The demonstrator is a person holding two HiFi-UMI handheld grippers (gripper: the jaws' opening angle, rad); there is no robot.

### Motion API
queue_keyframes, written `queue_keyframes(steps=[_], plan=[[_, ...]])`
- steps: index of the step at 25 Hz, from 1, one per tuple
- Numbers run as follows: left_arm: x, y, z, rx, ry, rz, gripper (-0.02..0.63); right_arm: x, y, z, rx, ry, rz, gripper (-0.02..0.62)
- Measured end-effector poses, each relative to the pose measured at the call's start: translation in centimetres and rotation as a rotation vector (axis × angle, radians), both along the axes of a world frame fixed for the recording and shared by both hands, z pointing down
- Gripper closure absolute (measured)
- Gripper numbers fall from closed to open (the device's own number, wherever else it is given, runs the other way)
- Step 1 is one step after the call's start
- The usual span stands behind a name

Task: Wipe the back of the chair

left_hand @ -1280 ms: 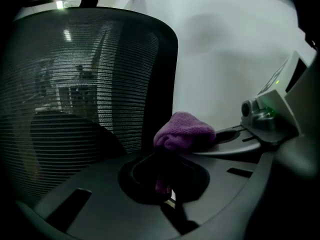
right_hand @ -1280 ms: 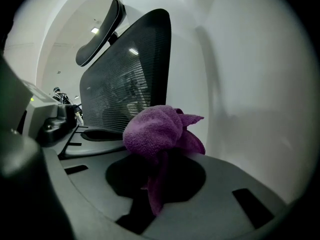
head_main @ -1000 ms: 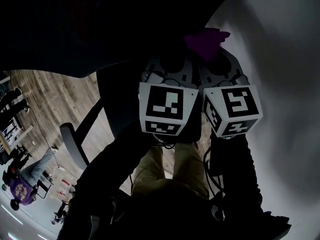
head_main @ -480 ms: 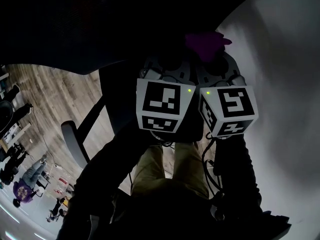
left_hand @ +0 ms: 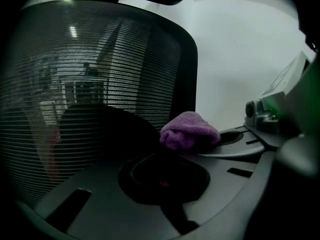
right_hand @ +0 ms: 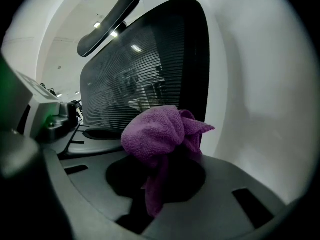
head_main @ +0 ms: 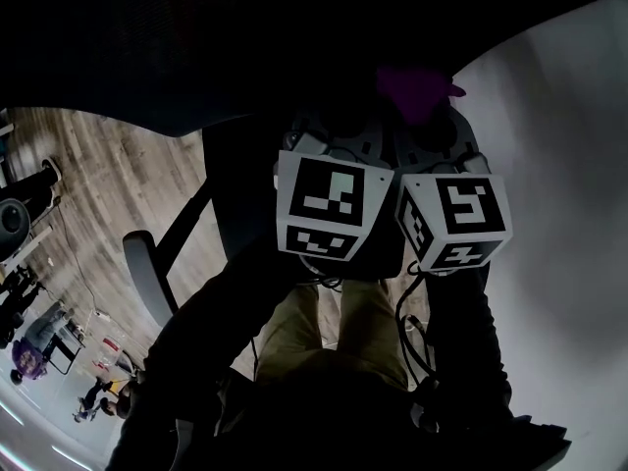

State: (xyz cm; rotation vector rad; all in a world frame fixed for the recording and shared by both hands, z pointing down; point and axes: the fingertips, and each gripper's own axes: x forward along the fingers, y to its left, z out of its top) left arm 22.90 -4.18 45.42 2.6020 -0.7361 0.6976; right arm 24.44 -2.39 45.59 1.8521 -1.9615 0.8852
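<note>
The chair's black mesh back [left_hand: 90, 74] fills the left gripper view and stands right in front of both grippers [right_hand: 150, 64]; in the head view it is a dark mass [head_main: 196, 47] across the top. My right gripper [right_hand: 165, 141] is shut on a bunched purple cloth [right_hand: 160, 129], held close to the mesh near its right edge. The cloth [head_main: 417, 88] shows beyond the marker cubes. My left gripper [left_hand: 107, 126] is beside it on the left, its dark jaws together as one mass with nothing in them. From there the cloth [left_hand: 189, 130] lies to the right.
A white wall [head_main: 559, 165] runs along the right. The chair's headrest [right_hand: 107, 19] sticks out above the back, and an armrest [head_main: 147, 278] reaches out at lower left over wood floor [head_main: 88, 194]. People [head_main: 29, 341] stand far off at lower left.
Both grippers and the cloth have shifted slightly right and down in the head view. The right gripper keeps its hold on the cloth.
</note>
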Motion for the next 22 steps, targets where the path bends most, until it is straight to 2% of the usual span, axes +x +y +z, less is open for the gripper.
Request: queue_keyframes(steps=[16,22], plan=[[-3.4,-1.6,-0.1,-0.005,-0.004,-0.048,0.601,-3.3,-1.7,-0.1,-0.005,-0.006,-0.048,0.54],[-6.6,-2.6,0.3,0.011,-0.015,-0.068,0.601,-6.5,-2.7,0.5,-0.008,-0.006,-0.069,0.54]])
